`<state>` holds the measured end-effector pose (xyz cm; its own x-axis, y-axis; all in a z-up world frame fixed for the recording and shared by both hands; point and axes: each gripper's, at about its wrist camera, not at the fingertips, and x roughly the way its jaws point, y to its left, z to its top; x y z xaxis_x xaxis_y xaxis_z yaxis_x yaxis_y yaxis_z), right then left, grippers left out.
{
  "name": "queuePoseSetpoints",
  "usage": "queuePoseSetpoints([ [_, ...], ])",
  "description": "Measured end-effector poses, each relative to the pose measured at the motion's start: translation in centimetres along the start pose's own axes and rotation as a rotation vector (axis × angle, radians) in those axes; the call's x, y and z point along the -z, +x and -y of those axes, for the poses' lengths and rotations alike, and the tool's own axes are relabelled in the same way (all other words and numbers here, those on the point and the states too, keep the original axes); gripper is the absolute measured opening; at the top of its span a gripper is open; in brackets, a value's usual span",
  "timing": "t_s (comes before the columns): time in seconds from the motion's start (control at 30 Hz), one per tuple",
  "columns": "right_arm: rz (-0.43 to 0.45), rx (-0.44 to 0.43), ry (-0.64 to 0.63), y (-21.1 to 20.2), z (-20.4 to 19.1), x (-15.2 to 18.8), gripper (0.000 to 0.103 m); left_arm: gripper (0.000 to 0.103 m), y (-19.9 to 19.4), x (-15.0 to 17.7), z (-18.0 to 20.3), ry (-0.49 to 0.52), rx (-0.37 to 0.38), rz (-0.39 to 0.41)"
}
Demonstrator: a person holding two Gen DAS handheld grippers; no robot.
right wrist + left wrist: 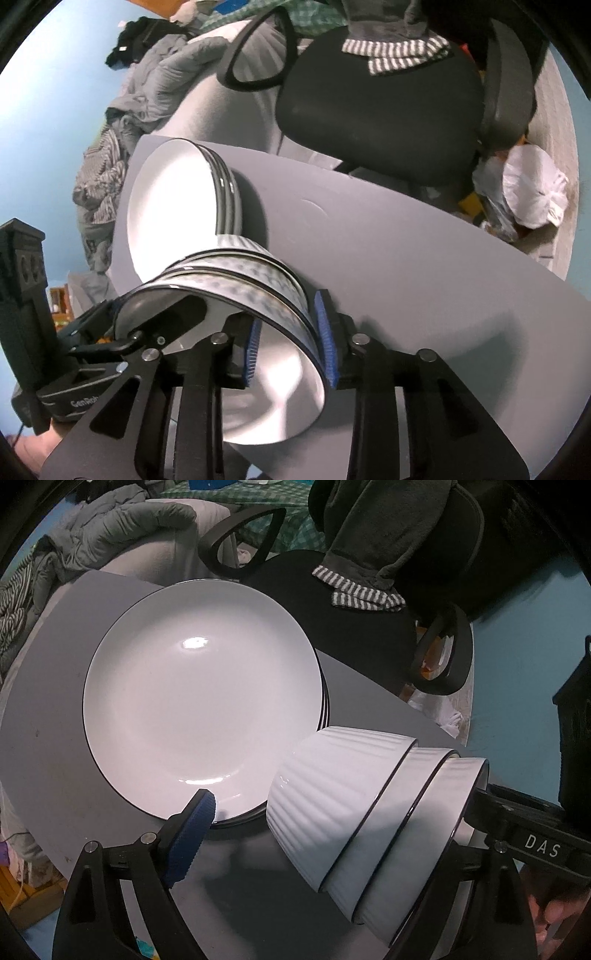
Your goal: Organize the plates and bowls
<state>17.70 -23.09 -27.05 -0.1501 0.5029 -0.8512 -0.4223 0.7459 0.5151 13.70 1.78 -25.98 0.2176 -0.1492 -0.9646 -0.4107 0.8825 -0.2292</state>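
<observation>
A stack of white plates (199, 709) with dark rims lies on the grey table (55, 760); it also shows in the right wrist view as the plates (166, 206). Right beside it are three nested white ribbed bowls (351, 812). My left gripper (328, 830) stands wide open around the bowls. Its blue left pad (192, 834) is clear of them and its other finger is hidden behind them. The top bowl's wall (295, 306) runs between the pads of my right gripper (288, 345). The outer pad (327, 339) is close to the wall, and the inner pad (251, 350) stands off it.
A black office chair (376, 107) with a striped cloth (399, 51) stands just beyond the table's far edge. Grey bedding and clothes (110, 535) are piled at the back left. A white plastic bag (532, 184) lies on the floor to the right.
</observation>
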Motion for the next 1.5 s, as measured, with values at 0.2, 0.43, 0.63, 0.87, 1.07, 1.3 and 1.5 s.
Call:
queuePoseSetpoints([
  [0.2,-0.025,-0.066,-0.024,0.7,0.7,-0.5,0.045,0.092,-0.2,0.2,-0.1,0.009,-0.012,0.004],
  [0.43,-0.067,-0.208,0.025,1.6,3.2,-0.4,0.054,0.093,0.9,-0.3,-0.2,0.020,0.039,-0.090],
  [0.63,-0.057,-0.304,0.048,1.9,3.4,0.0,0.037,0.093,1.6,-0.2,0.3,0.064,0.084,-0.154],
  [0.87,-0.025,-0.329,0.075,1.8,3.4,0.5,0.034,0.081,1.7,-0.1,0.7,0.063,0.125,-0.173],
  [1.07,-0.019,-0.329,0.067,1.5,3.5,0.7,0.032,0.071,0.9,0.3,0.8,0.109,0.084,-0.147],
  [1.3,-0.016,-0.326,0.080,1.5,3.7,1.0,0.031,0.061,-0.1,0.4,0.9,0.132,0.054,-0.125],
  [1.5,-0.015,-0.331,0.076,1.5,3.5,1.7,0.026,0.059,-0.6,0.5,-0.2,0.145,0.105,-0.112],
])
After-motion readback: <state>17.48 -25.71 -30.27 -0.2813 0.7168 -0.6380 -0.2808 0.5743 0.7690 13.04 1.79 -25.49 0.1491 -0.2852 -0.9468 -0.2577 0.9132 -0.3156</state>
